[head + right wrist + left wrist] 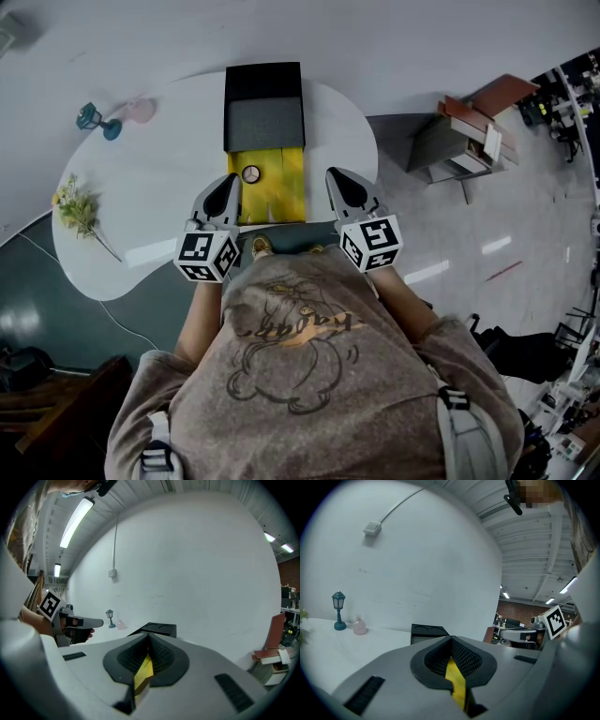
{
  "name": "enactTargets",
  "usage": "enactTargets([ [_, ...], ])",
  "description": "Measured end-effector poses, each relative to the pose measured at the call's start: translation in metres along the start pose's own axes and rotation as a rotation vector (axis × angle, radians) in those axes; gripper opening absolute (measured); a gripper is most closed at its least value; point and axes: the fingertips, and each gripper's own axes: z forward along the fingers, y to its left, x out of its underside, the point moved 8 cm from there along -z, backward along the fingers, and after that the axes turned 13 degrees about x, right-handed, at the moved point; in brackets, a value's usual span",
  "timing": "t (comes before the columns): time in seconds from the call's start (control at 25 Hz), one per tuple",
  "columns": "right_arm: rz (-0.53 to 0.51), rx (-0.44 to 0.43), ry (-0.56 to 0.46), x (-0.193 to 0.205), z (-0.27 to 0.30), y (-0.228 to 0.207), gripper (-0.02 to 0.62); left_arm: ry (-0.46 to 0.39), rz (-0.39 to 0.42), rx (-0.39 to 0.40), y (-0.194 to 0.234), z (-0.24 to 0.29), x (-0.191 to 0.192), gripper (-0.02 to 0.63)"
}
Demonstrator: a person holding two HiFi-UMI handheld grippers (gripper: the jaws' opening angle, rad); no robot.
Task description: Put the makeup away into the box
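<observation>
A black box (263, 108) stands open on the white table (159, 187). Its yellow part (281, 192) lies toward me and carries a small round compact (251, 173). My left gripper (228, 182) hovers at the yellow part's left edge, shut with nothing held. At the right edge my right gripper (337, 175) is likewise shut and empty. In the left gripper view the jaws (452, 641) meet, with yellow showing through the slit and the black box (429, 631) beyond. The right gripper view shows the same closed jaws (149, 641) and the box (161, 629).
A teal lamp ornament (91, 117) and a pink bottle (141, 110) stand at the table's far left. A sprig of flowers (77, 208) lies at the left edge. A small stand with books (469, 141) sits on the floor to the right.
</observation>
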Motion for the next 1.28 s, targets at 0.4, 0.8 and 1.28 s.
enactTargets([
  [0.4, 0.002, 0.011, -0.021, -0.004, 0.002, 0.003, 0.002, -0.014, 0.002, -0.011, 0.002, -0.003, -0.005, 0.018],
  [0.8, 0.020, 0.023, -0.038, -0.008, 0.004, 0.004, 0.002, -0.024, -0.004, -0.016, 0.003, -0.003, -0.008, 0.018],
  [1.28, 0.023, 0.019, -0.037, -0.009, 0.000, 0.005, 0.002, -0.017, -0.023, -0.039, 0.004, -0.012, -0.005, 0.018],
])
